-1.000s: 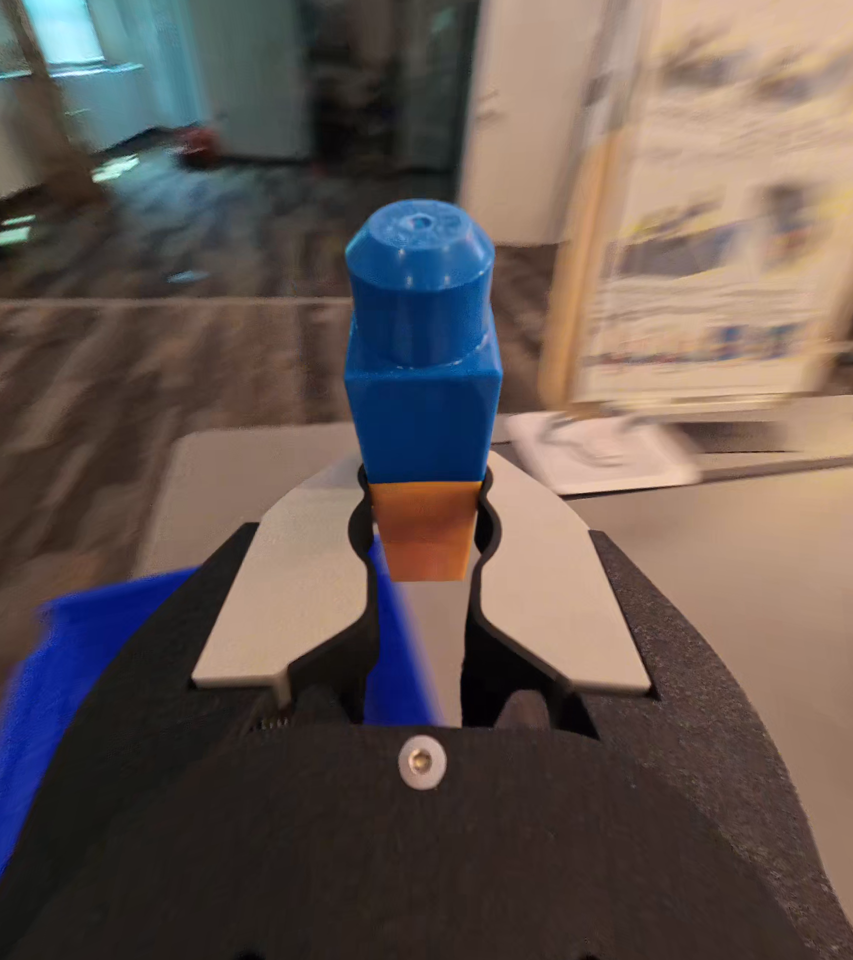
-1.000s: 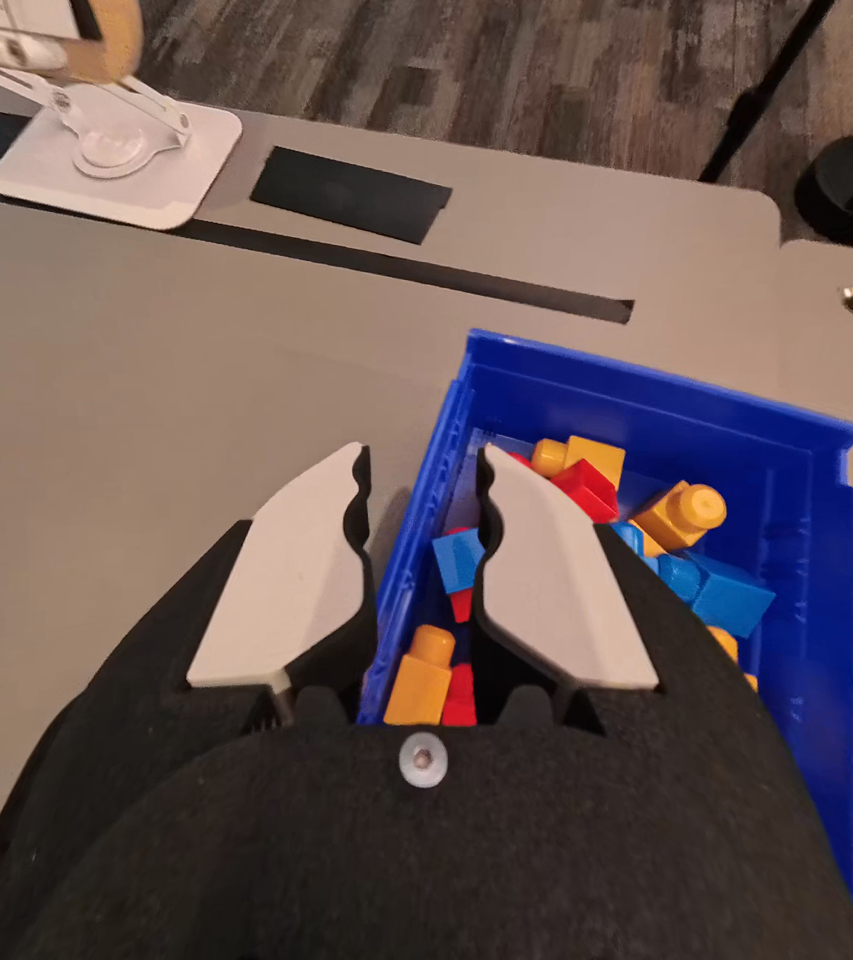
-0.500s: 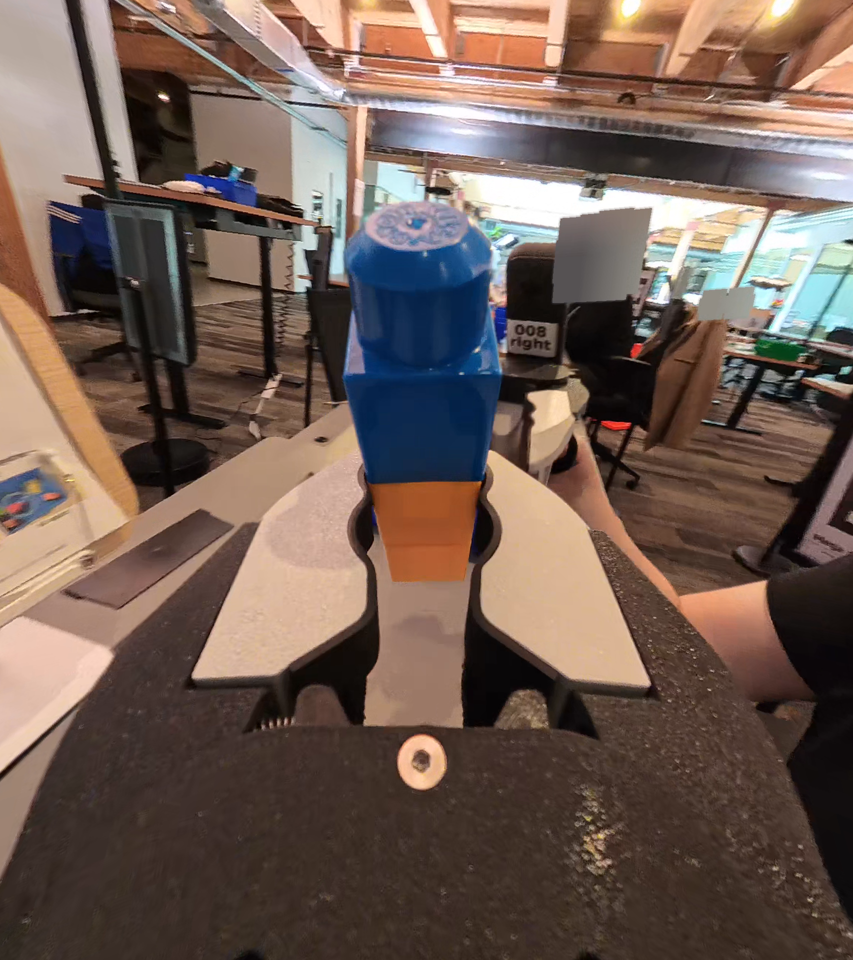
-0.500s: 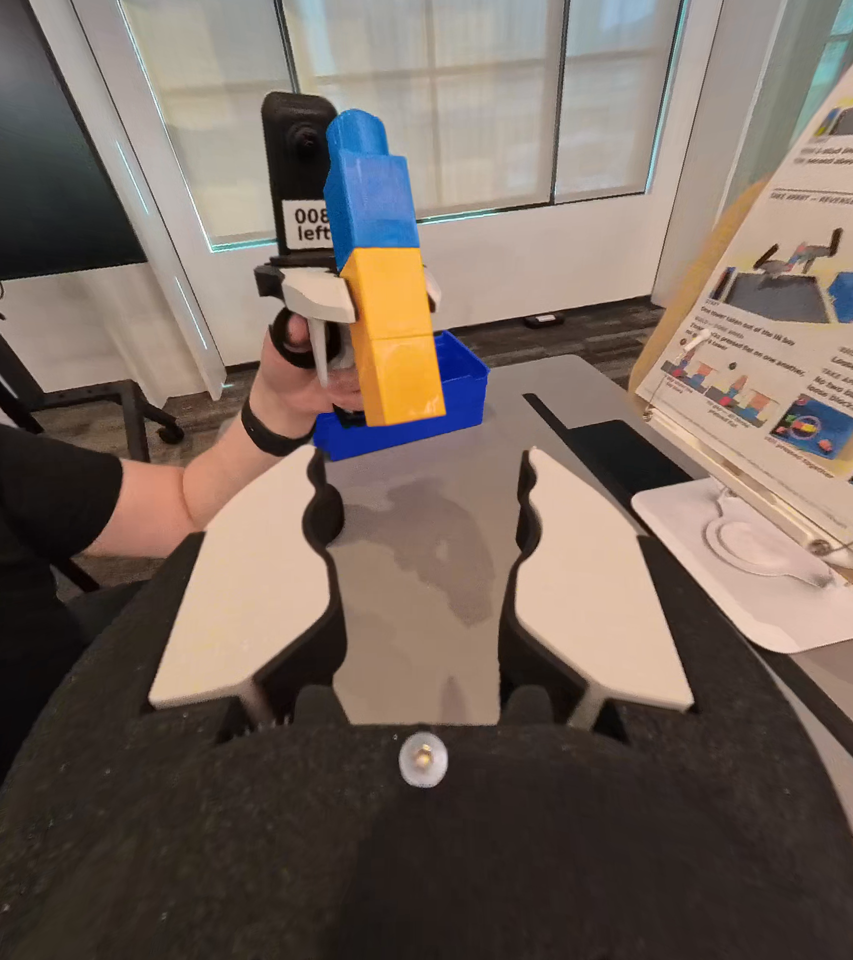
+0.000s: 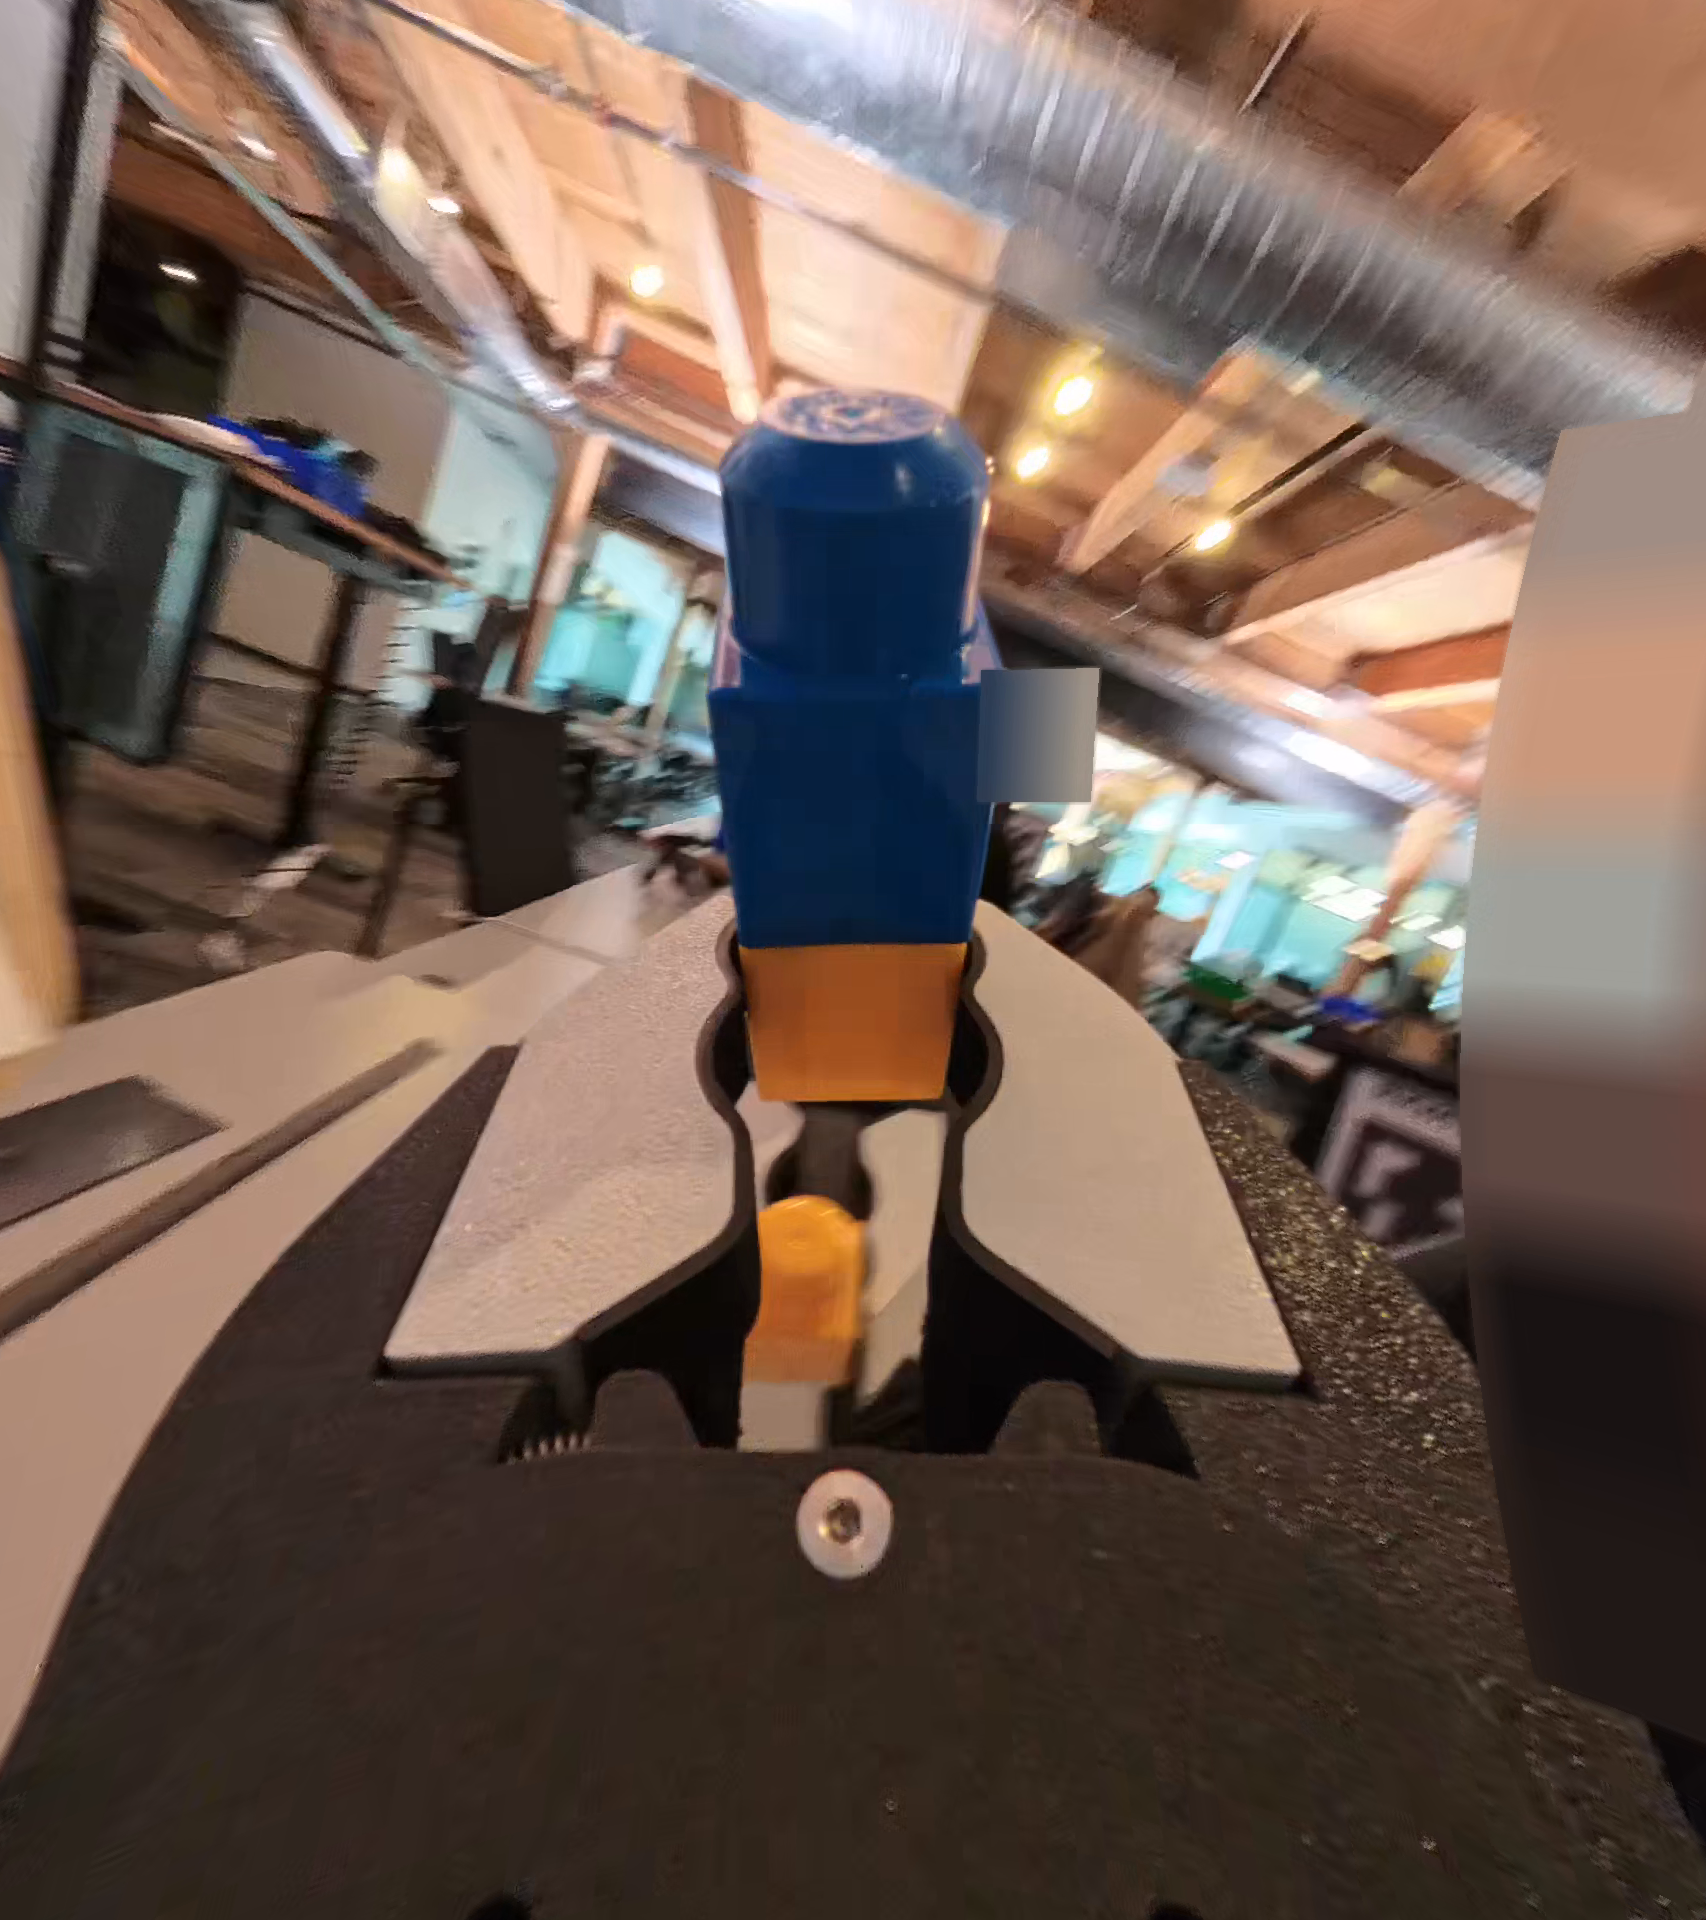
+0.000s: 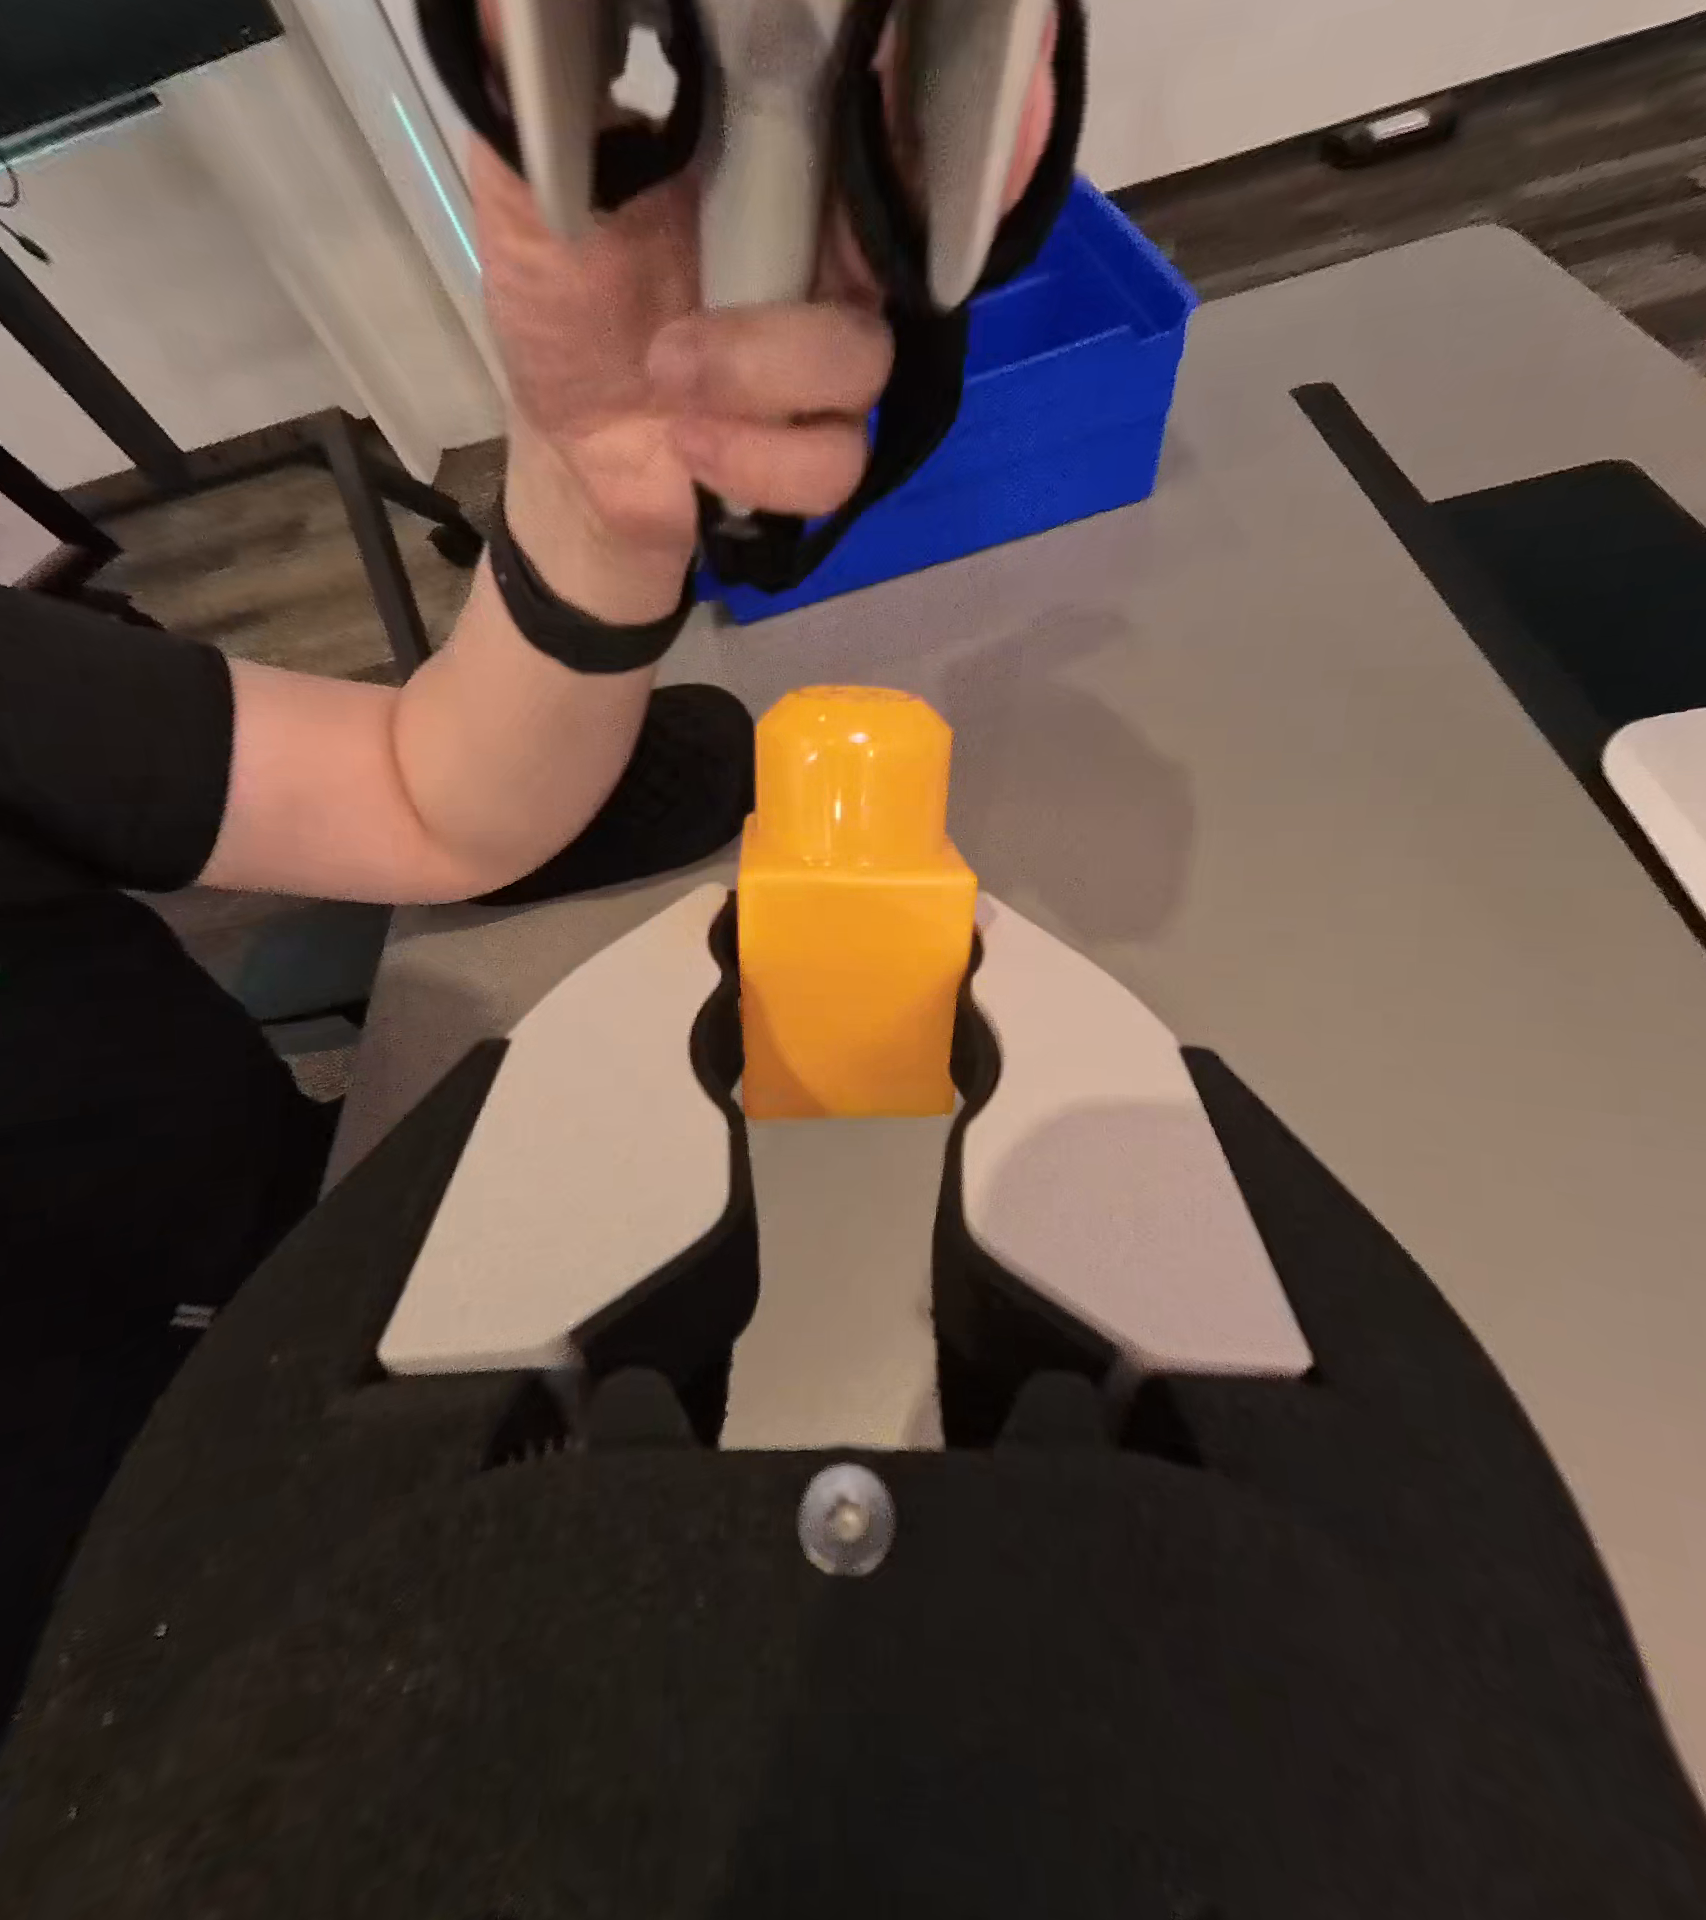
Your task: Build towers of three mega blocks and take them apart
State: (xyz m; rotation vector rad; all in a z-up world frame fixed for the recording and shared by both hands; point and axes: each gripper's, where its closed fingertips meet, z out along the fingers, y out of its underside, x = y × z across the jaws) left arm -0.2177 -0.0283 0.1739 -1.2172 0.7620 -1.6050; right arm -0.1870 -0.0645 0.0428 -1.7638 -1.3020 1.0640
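A grey table fills the right wrist view, with a blue bin at its far left edge; the left wrist view looks out over the same table toward a blurred hall with wooden ceiling beams and a silver duct.

The left gripper is clamped on an orange block, and a blue block sits pressed onto that block's top. This two-block stack runs lengthwise straight out from the fingers, the blue stud pointing away from the camera and up toward the ceiling.

The right gripper is closed on a second orange block, held by its side walls, stud pointing forward along the fingers toward the bin. This block shows again in the left wrist view, low between that gripper's fingers.

Above the second orange block, nearer the bin, the person's left hand grips the left gripper's handle, wrist bent upward, a black band on the wrist, forearm reaching in from a black sleeve.
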